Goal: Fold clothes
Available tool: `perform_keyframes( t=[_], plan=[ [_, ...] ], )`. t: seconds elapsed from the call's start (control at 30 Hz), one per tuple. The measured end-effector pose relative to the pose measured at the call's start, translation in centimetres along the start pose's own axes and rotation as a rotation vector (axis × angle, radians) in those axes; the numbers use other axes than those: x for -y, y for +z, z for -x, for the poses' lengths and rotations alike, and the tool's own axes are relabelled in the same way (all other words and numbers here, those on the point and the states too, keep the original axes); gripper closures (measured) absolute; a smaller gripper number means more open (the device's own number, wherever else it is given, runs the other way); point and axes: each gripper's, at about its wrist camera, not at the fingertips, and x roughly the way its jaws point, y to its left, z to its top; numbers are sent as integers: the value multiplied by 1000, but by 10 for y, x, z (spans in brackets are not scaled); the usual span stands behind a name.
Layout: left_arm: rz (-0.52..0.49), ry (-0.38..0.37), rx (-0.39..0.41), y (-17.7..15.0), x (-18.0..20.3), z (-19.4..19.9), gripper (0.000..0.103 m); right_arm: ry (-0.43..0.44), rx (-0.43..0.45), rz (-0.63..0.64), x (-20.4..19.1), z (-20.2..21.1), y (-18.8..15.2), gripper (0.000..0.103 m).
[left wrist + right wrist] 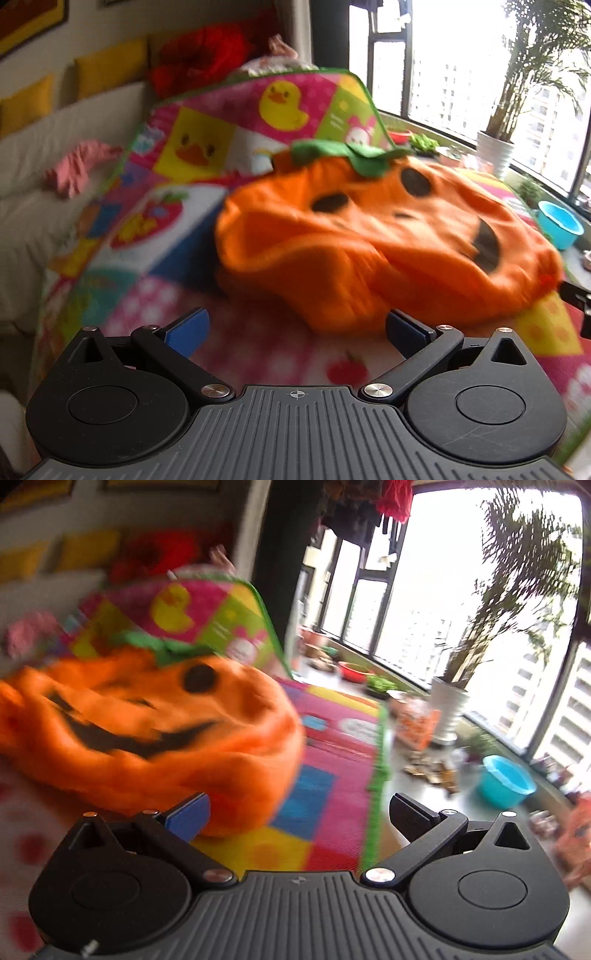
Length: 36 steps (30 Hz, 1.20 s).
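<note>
We took the patchwork blanket (199, 147) as our landmark: a bright quilt of ducks, strawberries and checks with a green border, spread flat and rising at its far end against the sofa. On it, toward its window-side edge, lay the pumpkin costume (388, 229), an orange fleece garment with a black face and a green leaf collar (347, 153), crumpled and puffed up, not flat. Off the blanket's window-side edge stood a blue basin (506, 781). On the sofa just off the blanket's other side lay a small pink garment (79, 166).

Our left gripper (297, 332) hovered over the blanket just short of the costume's near hem, its jaws spread wide and empty. Our right gripper (299, 814) hung by the costume's window-side flank, equally wide, nothing between its pads; its left pad overlapped the fleece in view, but through the blur we could not tell whether it touched.

We judged the costume light, soft and floppy, grippy rather than slick. It looked likely to sag and bunch when lifted. The open hem facing our left gripper looked the best hold, with a matching pinch on the opposite edge to spread it flat first.
</note>
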Motion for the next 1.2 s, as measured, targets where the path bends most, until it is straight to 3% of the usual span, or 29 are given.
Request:
perform_keyframes(
  t=[0.17, 0.33, 0.5, 0.63, 0.7, 0.87, 0.97, 1.07, 1.2],
  plan=[
    [-134, 48, -21, 11, 2, -34, 0, -65, -26, 151, -16, -45, 10, 0],
    [-145, 94, 7, 26, -9, -60, 0, -254, 44, 275, -26, -70, 22, 0],
    [-133, 46, 45, 34, -19, -42, 0, -243, 42, 195, 3, -19, 18, 0],
    [-182, -23, 65, 18, -14, -4, 0, -197, 14, 165, 15, 39, -8, 0],
    [-188, -53, 62, 6, -15, 13, 0, -156, -27, 152, 15, 46, -24, 0],
    [-181, -110, -62, -27, -15, 16, 0, -33, -118, 129, 12, 49, -50, 0],
    [-171, -155, -75, -32, -22, 26, 0, 85, -62, 161, 22, 71, -43, 0],
    [-169, -266, -40, -15, -37, 50, 0, 234, 5, 195, 41, 97, -30, 0],
    [-131, -359, 70, 24, -50, 74, 0, 371, 125, 164, 70, 130, -11, 0]
  ],
)
